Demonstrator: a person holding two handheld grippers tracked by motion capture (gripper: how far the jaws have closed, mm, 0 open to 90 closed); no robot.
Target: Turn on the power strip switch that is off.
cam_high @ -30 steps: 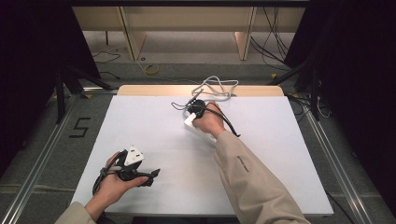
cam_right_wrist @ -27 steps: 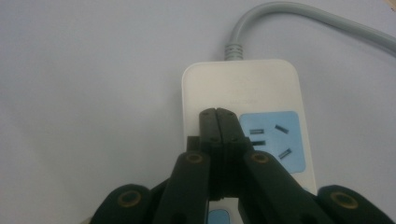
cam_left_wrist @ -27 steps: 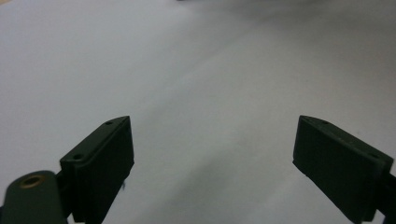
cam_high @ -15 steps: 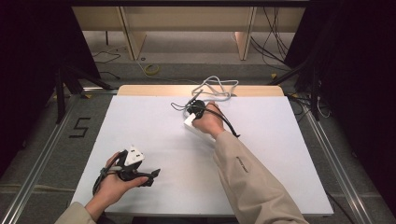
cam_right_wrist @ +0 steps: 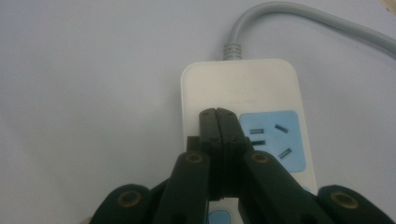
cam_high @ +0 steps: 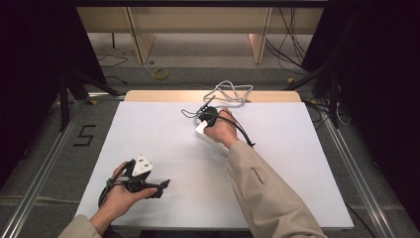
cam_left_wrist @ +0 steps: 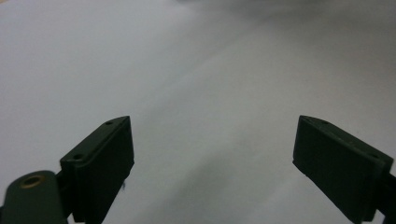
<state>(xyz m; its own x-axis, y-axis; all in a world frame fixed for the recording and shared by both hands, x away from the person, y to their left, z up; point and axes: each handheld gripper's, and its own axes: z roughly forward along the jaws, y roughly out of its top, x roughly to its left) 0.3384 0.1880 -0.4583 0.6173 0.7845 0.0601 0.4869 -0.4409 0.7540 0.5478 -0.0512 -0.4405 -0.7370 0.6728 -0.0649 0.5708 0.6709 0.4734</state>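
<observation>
Strip (cam_right_wrist: 243,116) is pressed by the right claw (cam_right_wrist: 217,114), jaws pressed together; it may be pushed sideways. Left claw (cam_left_wrist: 212,158) is spread.

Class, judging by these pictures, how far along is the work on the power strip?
Done: nothing visibly plugged into the power strip on the table. In hand: the right claw, jaws together, is over the strip's top beside its blue socket. Left: the left claw is open and empty; the goal is unclear.

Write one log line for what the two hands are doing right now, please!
left hand-held gripper: open, over bare white table | right hand-held gripper: shut, tips over white power strip | strip's grey cord: leads away
</observation>
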